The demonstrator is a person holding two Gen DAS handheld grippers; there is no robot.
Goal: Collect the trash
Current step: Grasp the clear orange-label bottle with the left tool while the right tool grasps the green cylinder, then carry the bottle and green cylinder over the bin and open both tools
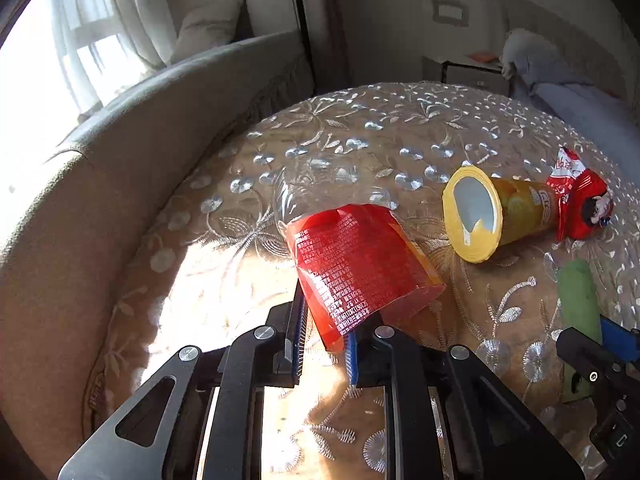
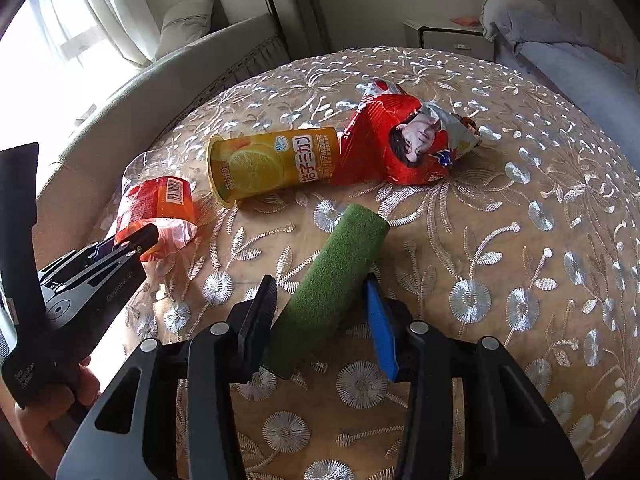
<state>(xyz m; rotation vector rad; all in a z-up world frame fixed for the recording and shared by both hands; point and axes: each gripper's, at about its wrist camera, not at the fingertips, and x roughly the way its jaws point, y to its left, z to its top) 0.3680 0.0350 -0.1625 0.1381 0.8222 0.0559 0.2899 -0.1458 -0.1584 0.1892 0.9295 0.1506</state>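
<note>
My left tool pinches the red-printed clear plastic wrapper near the bed's left edge; my right tool clamps the green foam cylinder mid-bed. I think the thin film could slip or tear. The yellow paper cup and red snack bag lie behind, crowding neither grip.

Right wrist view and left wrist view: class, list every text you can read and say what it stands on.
"GenRobot.AI", roughly, small: side of the left gripper.
Large Japanese characters: yellow cup; the smaller print is blurred.
Barcode and dense white print: red wrapper, too small to read.
Red snack bag: lettering too creased to read.
</note>
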